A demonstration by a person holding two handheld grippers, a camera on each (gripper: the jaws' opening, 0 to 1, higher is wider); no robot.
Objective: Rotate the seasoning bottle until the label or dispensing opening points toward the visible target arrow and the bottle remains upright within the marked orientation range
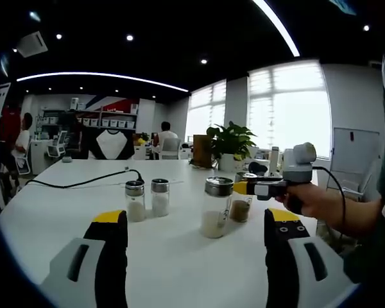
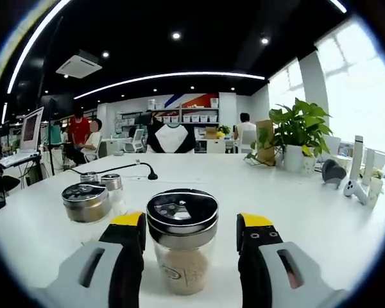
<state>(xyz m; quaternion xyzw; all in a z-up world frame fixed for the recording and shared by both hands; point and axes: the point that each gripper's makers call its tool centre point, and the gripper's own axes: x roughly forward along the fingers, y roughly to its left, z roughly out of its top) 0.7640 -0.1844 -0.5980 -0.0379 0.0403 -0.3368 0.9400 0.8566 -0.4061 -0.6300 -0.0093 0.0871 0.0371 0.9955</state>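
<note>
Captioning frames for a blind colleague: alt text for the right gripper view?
A clear glass seasoning bottle with a silver lid stands upright between the open yellow-tipped right tongs on a white table. Three similar shakers stand to its left.

Two black jaws with yellow tips and grey slotted bases are borne by the left gripper (image 1: 197, 239), and the same by the right gripper (image 2: 191, 237). Small screw holes are seen near one yellow tip. A dark sleeve (image 1: 380, 221) is worn behind the hand (image 1: 314, 200).
</note>
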